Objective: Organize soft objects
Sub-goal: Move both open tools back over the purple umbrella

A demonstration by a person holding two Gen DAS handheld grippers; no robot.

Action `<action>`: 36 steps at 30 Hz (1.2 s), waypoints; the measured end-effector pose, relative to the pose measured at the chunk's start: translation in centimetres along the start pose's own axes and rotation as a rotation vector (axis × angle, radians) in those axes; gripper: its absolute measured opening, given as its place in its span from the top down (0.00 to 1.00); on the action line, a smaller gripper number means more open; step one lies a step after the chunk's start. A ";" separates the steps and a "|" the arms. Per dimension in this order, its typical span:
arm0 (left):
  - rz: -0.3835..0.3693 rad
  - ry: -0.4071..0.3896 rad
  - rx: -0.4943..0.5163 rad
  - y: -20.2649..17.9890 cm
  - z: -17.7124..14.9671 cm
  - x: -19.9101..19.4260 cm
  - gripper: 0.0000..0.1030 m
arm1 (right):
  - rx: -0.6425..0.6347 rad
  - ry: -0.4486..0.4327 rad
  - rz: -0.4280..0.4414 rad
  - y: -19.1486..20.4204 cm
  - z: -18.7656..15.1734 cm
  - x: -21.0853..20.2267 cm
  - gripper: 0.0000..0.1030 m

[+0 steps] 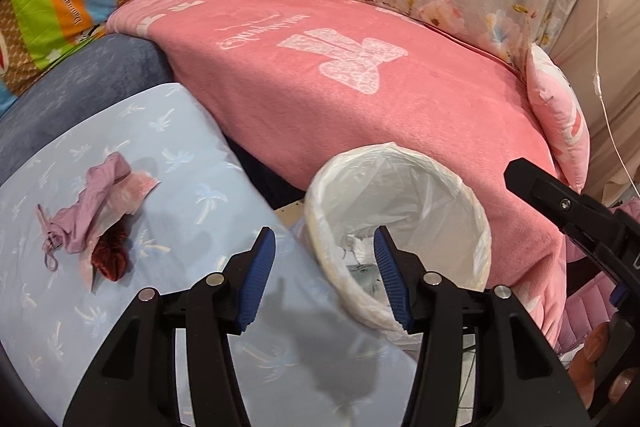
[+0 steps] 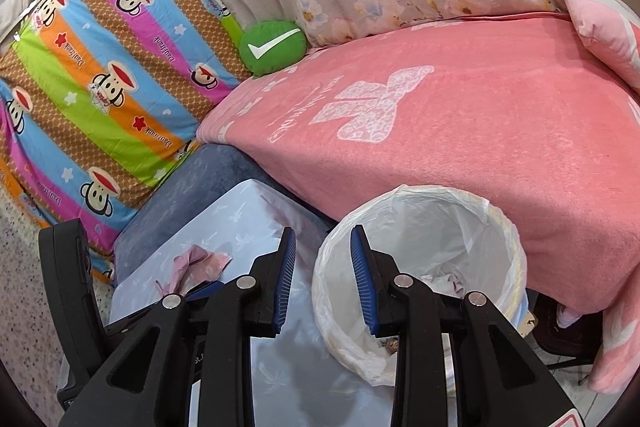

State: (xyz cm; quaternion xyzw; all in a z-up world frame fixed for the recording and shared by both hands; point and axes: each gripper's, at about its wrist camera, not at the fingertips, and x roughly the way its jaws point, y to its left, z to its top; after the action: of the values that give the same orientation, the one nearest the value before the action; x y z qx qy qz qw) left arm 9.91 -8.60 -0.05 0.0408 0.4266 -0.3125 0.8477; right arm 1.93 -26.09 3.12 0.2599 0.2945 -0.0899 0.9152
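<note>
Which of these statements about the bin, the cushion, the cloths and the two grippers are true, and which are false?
1. The bin has a white plastic liner. True.
2. The left gripper holds a cloth. False: its jaws are open with nothing between them.
3. The green cushion bears a white tick. True.
4. The pile of cloths lies on the pink blanket. False: it lies on the light blue surface.
5. The right gripper is open. True.

"Paul Frank" on striped sheet [image 2: 100, 99]
</note>
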 end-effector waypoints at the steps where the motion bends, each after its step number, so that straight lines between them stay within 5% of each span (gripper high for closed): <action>1: 0.005 -0.002 -0.007 0.4 -0.1 -0.1 0.52 | -0.009 0.004 0.004 0.5 -0.1 0.2 0.70; 18: 0.113 -0.021 -0.164 10.9 -2.2 -2.7 0.52 | -0.120 0.098 0.093 9.2 -2.7 4.3 0.70; 36: 0.237 -0.007 -0.315 22.5 -6.2 -4.5 0.52 | -0.250 0.273 0.182 21.7 -7.6 14.4 0.70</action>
State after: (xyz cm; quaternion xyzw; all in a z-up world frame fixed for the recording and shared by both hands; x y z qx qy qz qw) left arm 16.35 13.71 -5.04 -0.0435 0.4597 -0.1401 0.8759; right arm 16.81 -3.83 -1.37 0.1797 0.4002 0.0664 0.8962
